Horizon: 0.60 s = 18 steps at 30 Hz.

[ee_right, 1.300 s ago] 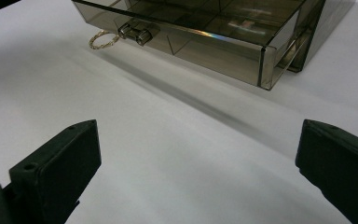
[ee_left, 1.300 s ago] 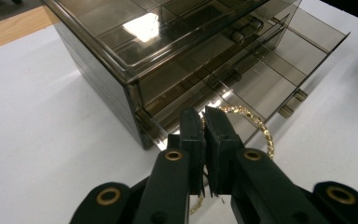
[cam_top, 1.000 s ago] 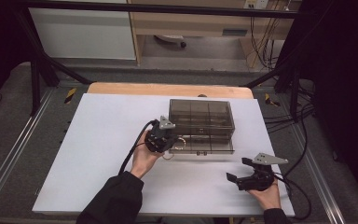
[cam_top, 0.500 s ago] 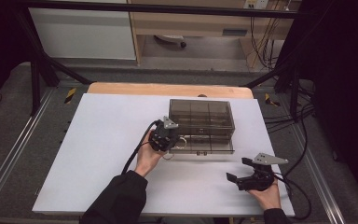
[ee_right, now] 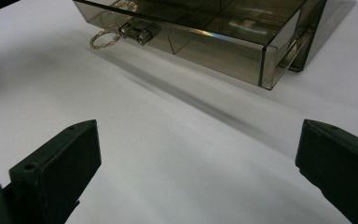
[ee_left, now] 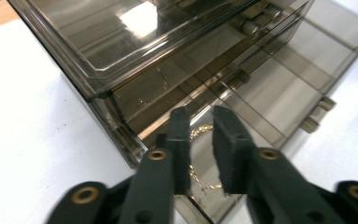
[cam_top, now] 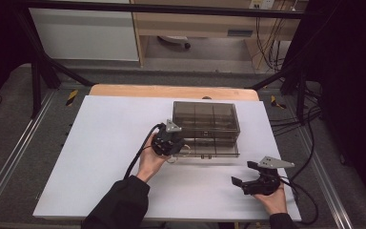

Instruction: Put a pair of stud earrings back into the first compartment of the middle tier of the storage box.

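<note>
- a thin gold chain point(ee_left: 200, 179) lies in the pulled-out bottom drawer point(cam_top: 210, 148) of a smoky see-through plastic drawer box point(cam_top: 205, 118); in the left gripper view it runs as a fine twisted thread between and just beyond the jaw tips, in the drawer's end compartment.
- a loop of the same chain point(ee_right: 103, 39) hangs over the drawer's front wall onto the table, beside a small stubby drawer handle point(ee_right: 136, 31).
- the drawer is flat and shallow, split by clear partitions into compartments; the plastic is glossy and throws back the ceiling light.
- no writing or brand can be read on the box or the tools.
- the left gripper point(cam_top: 170, 143) sits at the drawer's left end with its black, matte jaws pointing into it; they have just been opening and now stand a narrow gap apart, with the chain passing between them but not pinched.
- the right gripper point(cam_top: 248, 177) rests near the table's front right corner, well apart from the box, its jaws spread wide with nothing between them.
- a grey three-cornered plate tops each tool, and a black cable trails from each.
- everything stands on a smooth white table point(cam_top: 100, 157) with a wooden edge at the far side.
</note>
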{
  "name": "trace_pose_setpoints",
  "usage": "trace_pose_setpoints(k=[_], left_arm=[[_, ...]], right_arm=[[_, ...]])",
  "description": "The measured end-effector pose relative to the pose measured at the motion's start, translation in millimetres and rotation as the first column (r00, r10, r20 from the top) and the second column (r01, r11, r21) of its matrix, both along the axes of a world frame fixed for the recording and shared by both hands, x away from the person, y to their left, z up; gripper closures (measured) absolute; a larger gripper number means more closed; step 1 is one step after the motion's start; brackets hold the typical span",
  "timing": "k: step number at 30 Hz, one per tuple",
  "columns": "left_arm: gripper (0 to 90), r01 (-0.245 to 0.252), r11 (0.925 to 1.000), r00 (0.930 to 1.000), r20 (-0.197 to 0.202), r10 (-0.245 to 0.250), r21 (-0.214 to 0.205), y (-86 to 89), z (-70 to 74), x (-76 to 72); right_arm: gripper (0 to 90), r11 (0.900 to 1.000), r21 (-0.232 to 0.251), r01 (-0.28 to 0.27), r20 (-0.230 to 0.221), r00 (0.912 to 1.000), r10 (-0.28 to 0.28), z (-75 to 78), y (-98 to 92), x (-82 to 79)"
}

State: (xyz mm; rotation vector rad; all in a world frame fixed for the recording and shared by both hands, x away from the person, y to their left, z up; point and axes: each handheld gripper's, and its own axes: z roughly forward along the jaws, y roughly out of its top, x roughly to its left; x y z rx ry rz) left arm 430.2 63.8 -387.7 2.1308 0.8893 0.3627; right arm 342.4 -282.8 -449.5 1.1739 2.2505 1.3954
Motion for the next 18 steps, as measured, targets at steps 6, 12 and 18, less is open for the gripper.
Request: trace_pose_setpoints(k=[6, 12, 18], left_arm=[[50.4, 0.017, 0.9999, 0.9998, 0.009, -0.017, -0.001, 16.0, 3.9, -8.0], [33.3, 0.023, 0.9996, 0.9997, 0.012, -0.023, -0.016, 41.8, -1.1, -13.4], [16.7, 0.001, 1.0000, 1.0000, -0.003, -0.001, -0.001, 61.3, -11.4, -13.0]], right_arm=[[0.7, 1.0000, 0.000, 0.001, 0.000, 1.0000, -0.001, 0.0, -0.1, 0.0], [0.6, 1.0000, -0.001, 0.002, -0.001, 1.0000, -0.002, -0.1, 0.1, 0.1], [0.6, 1.0000, -0.003, 0.003, -0.002, 1.0000, -0.003, -0.3, 0.3, 0.2]])
